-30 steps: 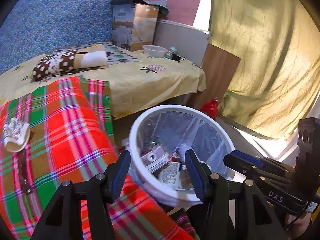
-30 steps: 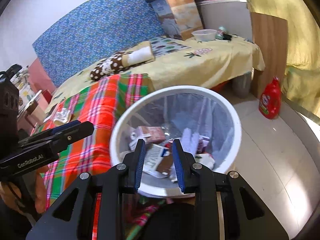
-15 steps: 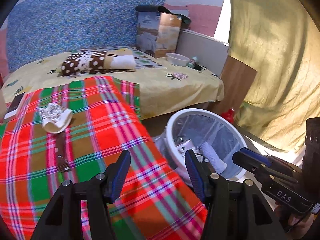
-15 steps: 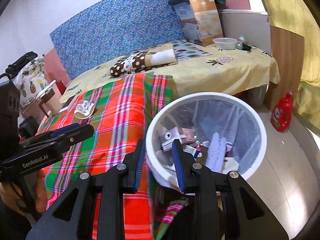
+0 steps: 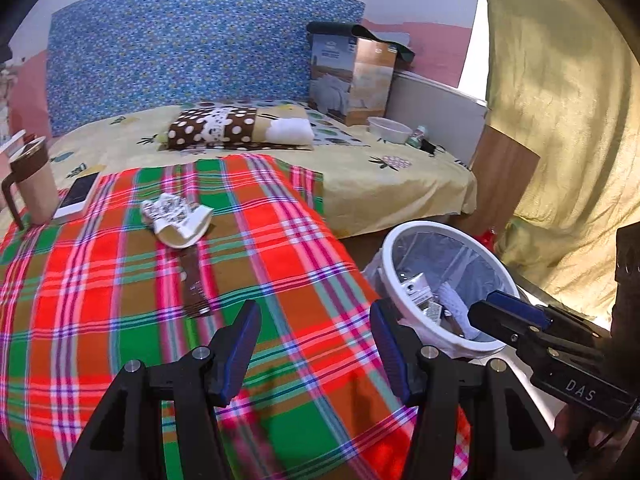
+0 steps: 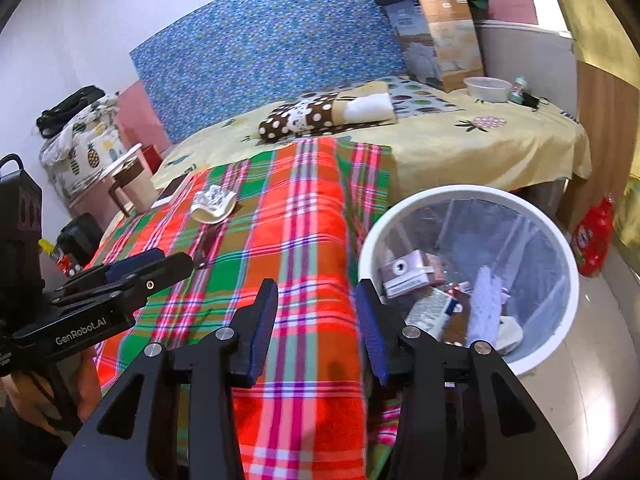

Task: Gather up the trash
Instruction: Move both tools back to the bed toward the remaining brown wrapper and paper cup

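Observation:
A crumpled white patterned wrapper and a dark brown wrapper strip lie on the plaid blanket. Both also show in the right wrist view: the white wrapper, the brown strip. A white lined trash bin holding several pieces of trash stands on the floor to the blanket's right, also in the right wrist view. My left gripper is open and empty above the blanket, short of the brown strip. My right gripper is open and empty over the blanket's edge, left of the bin.
A tan mug and a phone rest at the blanket's far left. Pillows, a box and a bowl lie on the yellow bed. A red bottle stands beyond the bin. A curtain hangs right.
Both grippers have swung left, away from above the bin and over the plaid blanket. The right gripper's jaws have opened wider. The wrappers have come into central view.

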`<state>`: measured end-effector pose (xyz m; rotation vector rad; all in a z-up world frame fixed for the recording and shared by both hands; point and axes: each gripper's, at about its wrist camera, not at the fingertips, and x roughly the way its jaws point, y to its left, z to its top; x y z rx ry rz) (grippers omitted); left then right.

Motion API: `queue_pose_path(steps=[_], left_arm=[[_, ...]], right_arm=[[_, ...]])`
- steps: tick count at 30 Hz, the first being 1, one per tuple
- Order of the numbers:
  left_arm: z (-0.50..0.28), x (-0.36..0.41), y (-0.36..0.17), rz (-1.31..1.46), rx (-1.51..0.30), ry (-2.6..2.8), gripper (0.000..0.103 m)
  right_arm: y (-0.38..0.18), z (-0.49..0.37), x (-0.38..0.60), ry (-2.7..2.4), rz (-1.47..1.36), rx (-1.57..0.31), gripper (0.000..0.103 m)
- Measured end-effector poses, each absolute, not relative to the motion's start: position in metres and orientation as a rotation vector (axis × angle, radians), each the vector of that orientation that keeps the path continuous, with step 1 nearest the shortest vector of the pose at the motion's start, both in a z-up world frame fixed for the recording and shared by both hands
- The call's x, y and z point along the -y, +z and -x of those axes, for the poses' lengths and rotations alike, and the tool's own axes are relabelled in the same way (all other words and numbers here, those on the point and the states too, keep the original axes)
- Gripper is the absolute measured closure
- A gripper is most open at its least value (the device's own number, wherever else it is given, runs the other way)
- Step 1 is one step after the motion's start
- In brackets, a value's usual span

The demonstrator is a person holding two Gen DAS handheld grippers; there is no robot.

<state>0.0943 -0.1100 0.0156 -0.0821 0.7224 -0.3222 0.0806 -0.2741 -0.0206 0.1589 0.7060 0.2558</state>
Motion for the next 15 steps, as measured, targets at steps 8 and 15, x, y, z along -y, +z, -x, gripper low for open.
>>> queue_pose_path(steps=[8, 15], left_arm=[[-0.088, 0.079, 0.007, 0.110, -0.731, -0.267, 0.047], [-0.092, 0.060, -0.001, 0.130, -0.749, -0.222, 0.047]], right_arm=[[-0.022, -0.082, 0.256, 0.299, -0.132, -0.725, 0.060], [-0.021, -0.088, 0.246, 0.315, -0.111, -0.729, 0.060]])
